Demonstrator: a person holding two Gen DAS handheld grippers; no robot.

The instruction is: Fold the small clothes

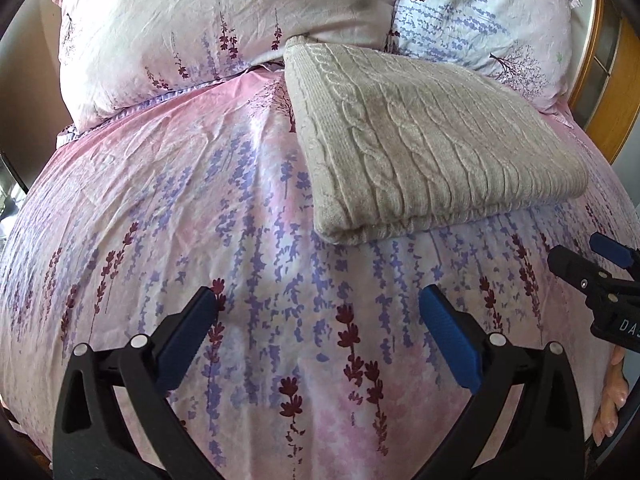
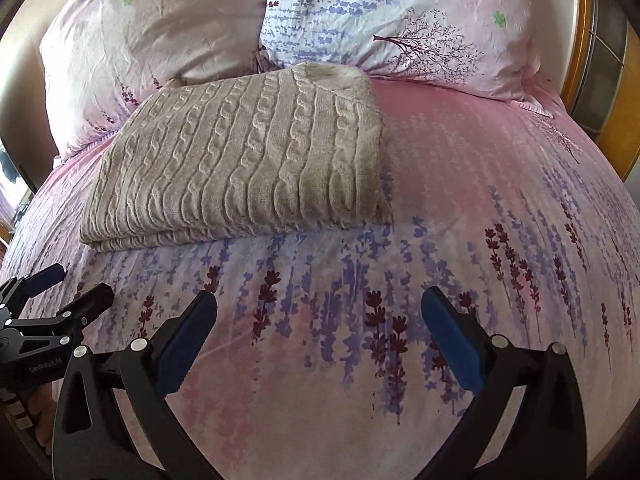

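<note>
Folded sweater (image 1: 432, 140) against pillows (image 1: 192, 32), 2 open grippers (image 1: 320, 312) over bare bedspread (image 1: 160, 208)

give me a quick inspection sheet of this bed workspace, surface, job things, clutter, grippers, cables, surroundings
surface: bed cover, pink with a purple and dark red flower print, lightly creased.
job's things: one beige cable-knit garment, already folded into a flat rectangle, lying near the pillows; neither gripper touches it.
clutter: nothing seen.
grippers: left gripper open, nothing between its blue pads, above bare cover; right gripper open and empty too, short of the garment.
cables: nothing seen.
surroundings: two floral pillows at the head of the bed, a wooden frame on the right, a hand at the left view's edge.
</note>
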